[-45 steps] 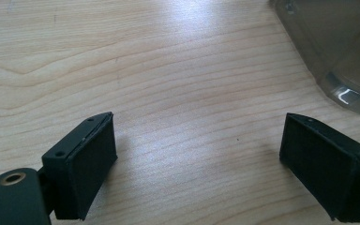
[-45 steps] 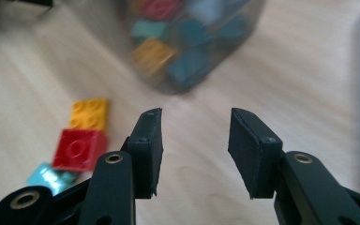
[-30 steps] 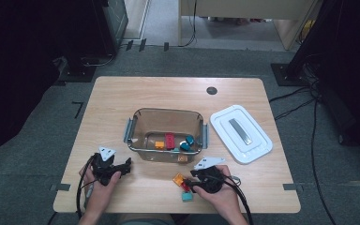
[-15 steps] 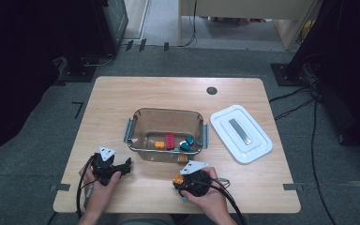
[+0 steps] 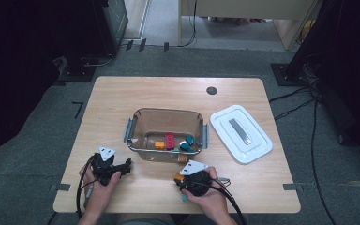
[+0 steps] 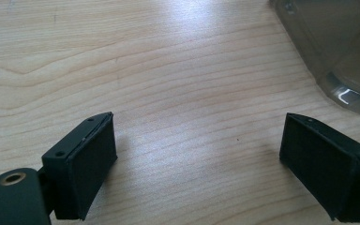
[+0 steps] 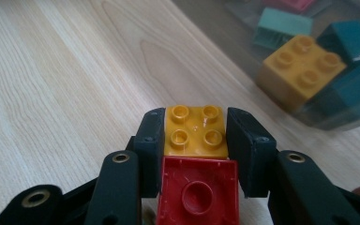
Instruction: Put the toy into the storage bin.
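The right hand-held gripper (image 7: pixel 195 136), its jaws just closing, pinches a yellow brick (image 7: pixel 196 131) joined to a red brick (image 7: pixel 198 190) on the table (image 5: pixel 122 103), at 6 o'clock from the clear container (image 5: pixel 168 133); next it likely lifts into it, while the left hand-held gripper (image 6: pixel 201 154) rests spread

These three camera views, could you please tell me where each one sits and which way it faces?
High view: above the person's side, looking forward and down on the wooden table; forearms and both grippers show.
Left gripper view: along its open black jaws over bare wood.
Right gripper view: along jaws closing on a yellow studded block above a red block.
All three share the clear plastic bin holding blocks.
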A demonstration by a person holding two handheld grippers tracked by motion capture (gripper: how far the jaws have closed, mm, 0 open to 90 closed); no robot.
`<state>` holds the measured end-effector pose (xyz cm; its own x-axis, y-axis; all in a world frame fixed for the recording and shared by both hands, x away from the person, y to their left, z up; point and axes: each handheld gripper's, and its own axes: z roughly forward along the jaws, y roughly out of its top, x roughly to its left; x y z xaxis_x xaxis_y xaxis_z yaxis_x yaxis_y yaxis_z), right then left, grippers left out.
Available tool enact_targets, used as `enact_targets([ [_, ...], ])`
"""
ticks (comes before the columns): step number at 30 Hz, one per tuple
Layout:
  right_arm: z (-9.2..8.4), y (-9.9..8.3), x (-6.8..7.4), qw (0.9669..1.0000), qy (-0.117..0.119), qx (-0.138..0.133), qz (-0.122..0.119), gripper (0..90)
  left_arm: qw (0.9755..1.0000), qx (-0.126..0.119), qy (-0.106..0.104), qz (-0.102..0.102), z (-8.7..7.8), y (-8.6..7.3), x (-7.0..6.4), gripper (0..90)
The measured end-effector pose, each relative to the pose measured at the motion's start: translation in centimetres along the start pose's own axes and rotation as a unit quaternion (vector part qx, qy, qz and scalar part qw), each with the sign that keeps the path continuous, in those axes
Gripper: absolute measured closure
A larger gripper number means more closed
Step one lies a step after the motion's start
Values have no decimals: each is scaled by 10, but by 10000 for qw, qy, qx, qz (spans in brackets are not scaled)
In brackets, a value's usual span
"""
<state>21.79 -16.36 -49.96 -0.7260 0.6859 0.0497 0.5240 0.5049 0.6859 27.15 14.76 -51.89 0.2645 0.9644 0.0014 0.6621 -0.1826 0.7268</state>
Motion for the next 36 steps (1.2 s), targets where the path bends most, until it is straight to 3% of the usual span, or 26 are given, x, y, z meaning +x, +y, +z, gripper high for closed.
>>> enact_targets([
  [15, -34, -9, -27, 9992, -224, -199, 250, 599, 10000, 2, 0, 1, 0, 0, 0, 108],
  [26, -43, -42, -71, 9955, -715, 216, 578, 599, 10000, 1, 0, 2, 0, 0, 0, 107],
  [30, -49, -53, -84, 9936, -797, 304, 739, 598, 10000, 1, 0, -1, 0, 0, 0, 108],
  [36, -53, -55, -92, 9925, -824, 382, 817, 595, 10000, 2, 0, 0, 0, 0, 0, 108],
])
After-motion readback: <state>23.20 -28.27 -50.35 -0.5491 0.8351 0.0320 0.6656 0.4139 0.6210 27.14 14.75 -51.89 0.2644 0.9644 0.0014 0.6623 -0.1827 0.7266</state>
